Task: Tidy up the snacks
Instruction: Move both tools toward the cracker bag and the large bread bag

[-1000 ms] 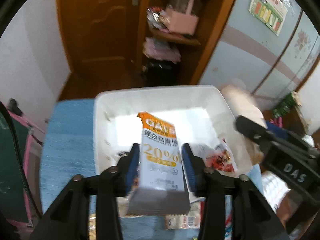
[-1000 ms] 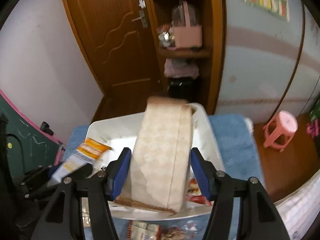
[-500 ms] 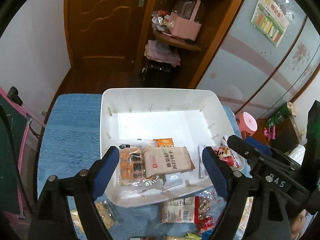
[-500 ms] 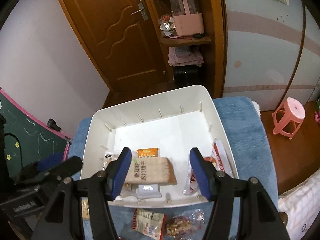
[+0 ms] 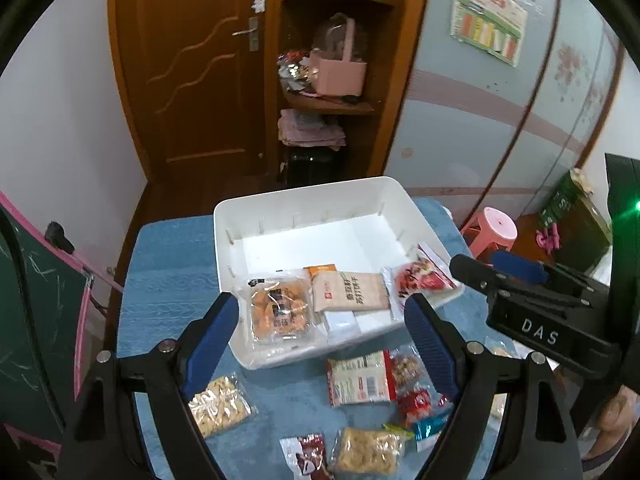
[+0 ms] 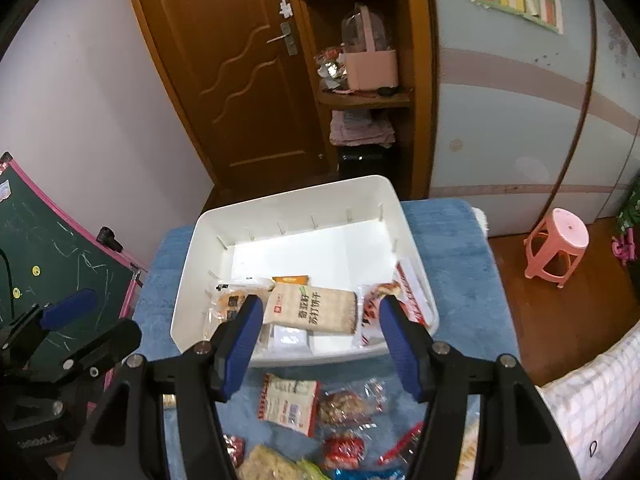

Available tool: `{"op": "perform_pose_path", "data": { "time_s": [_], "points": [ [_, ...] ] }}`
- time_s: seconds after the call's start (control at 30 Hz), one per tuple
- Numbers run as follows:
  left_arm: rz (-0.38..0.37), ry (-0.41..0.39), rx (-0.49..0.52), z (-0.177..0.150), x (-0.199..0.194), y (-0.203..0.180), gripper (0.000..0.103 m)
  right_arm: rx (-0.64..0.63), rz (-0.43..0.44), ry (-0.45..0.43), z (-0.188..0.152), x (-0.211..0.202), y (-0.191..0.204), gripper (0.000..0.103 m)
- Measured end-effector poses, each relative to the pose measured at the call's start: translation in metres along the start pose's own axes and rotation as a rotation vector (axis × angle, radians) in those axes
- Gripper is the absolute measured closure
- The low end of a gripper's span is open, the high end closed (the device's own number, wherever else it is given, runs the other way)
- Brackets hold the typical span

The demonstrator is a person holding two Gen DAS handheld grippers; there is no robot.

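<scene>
Inside white bin [image 5: 304,200]: cracker pack [image 5: 352,292], pastry bag [image 5: 280,312].

left gripper [image 5: 320,330], right gripper [image 6: 320,330], jaws spread (empty)

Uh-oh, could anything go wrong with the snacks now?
Maybe. The red packet leans against the right rim of the white bin, so a bump might tip it out. The snacks in the bin are heaped at the near end, so more dropped there may slide over the low front wall. Loose packets like the pale one lie crowded on the blue cloth, so the open right gripper might catch two at once.
</scene>
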State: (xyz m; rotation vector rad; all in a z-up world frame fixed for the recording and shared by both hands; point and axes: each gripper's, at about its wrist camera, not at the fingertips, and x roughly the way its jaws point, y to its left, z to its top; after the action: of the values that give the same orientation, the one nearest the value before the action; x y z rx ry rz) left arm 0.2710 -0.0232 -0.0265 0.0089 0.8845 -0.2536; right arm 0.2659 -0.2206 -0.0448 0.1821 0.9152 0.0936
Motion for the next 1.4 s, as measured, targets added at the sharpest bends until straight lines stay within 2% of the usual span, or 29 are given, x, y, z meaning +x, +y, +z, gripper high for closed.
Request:
{"op": "perform_pose_path", "data": {
  "time_s": [0.3,0.73,0.87,1.03,1.13,1.4],
  "points": [
    [-0.032,-0.049,0.086,-0.023,-0.051,-0.030,0.019,0.002,-0.047,-0.060,-0.022,-0.060,-0.022,0.042],
    [-0.093,-0.108,0.158,-0.042,-0.093,-0.061,0.016,-0.013,-0.048,-0.131,-0.062,-0.124,-0.053,0.042],
    [-0.109,-0.096,0.192,-0.054,-0.088,-0.069,0.013,-0.020,-0.034,-0.097,-0.078,-0.118,-0.068,0.032],
    [-0.097,-0.032,0.283,-0.082,-0.056,-0.079,0.013,-0.069,-0.067,-0.029,-0.103,-0.091,-0.089,0.032],
    [-0.086,0.057,0.310,-0.105,-0.025,-0.080,0.013,-0.067,-0.120,0.057,-0.121,-0.067,-0.109,0.032],
    [-0.090,0.291,0.206,-0.158,0.060,-0.064,0.013,0.191,-0.069,0.204,-0.162,-0.016,-0.179,0.032]
  ]
}}
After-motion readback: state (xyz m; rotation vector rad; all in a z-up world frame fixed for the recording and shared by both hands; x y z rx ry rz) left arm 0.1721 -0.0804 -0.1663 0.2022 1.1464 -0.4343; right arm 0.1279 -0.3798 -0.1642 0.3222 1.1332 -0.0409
